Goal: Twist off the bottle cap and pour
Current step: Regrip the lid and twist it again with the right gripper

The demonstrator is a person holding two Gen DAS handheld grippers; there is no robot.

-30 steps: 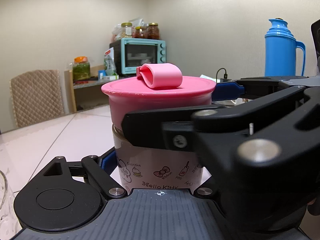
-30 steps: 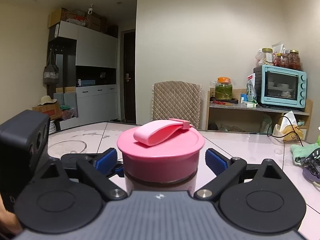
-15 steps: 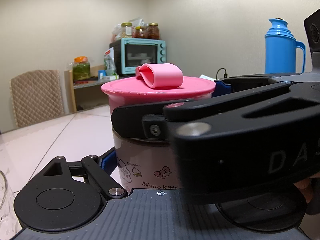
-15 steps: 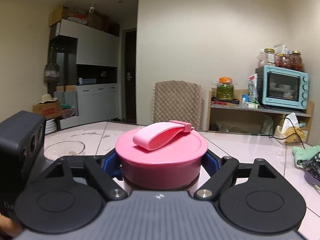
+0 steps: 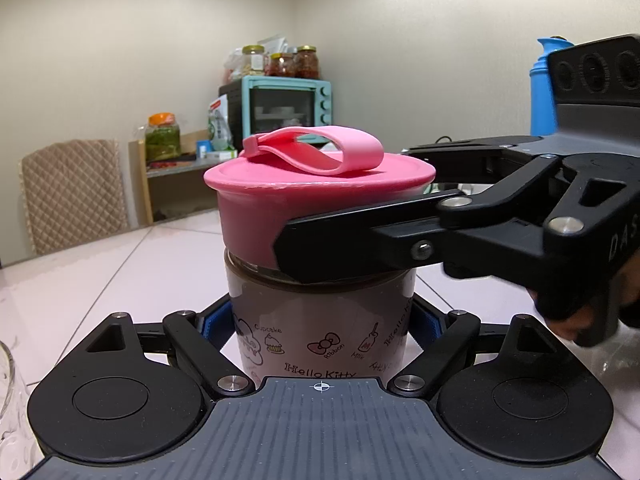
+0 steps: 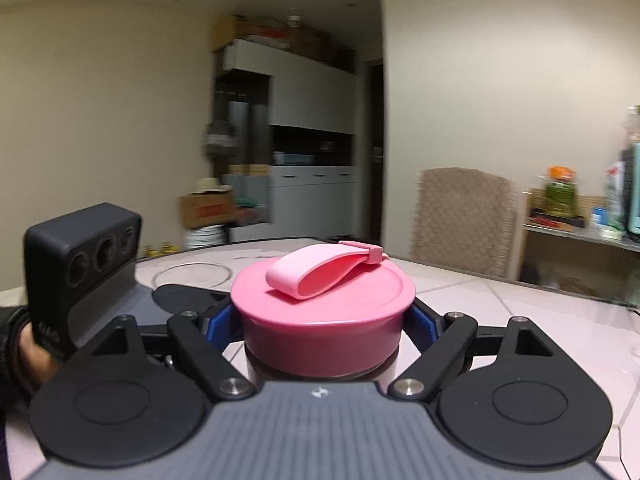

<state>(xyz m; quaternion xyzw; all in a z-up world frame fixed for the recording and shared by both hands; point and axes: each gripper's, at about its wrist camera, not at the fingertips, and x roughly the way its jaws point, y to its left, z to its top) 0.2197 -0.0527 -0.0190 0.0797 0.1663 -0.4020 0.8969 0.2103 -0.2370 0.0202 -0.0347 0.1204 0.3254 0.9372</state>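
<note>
Looked matt pink plastic on the cap (image 5: 256, 216), glossy printed on the bottle (image 5: 320, 328), quilted cloth on the chair (image 5: 72, 192), polished on the table (image 5: 100, 280).

Right tongs (image 6: 322, 324) now clamped on pink cap (image 6: 320, 308), cap strap swung round.

L wrist cam sits low, near table (image 5: 120, 264) level, very close to the bottle (image 5: 320, 320), facing the corner w/ the teal oven (image 5: 280, 104). R wrist cam sits a bit higher, just behind the pink cap (image 6: 324, 300), facing the grey cabinets (image 6: 288, 152) & doorway. Shared by both: cap, bottle, table, quilted chair (image 5: 72, 192), green jar (image 5: 162, 136) on the shelf. Each cam also catches the other gripper's body: right gripper (image 5: 348, 240) in L view, left gripper (image 6: 80, 276) in R view.
</note>
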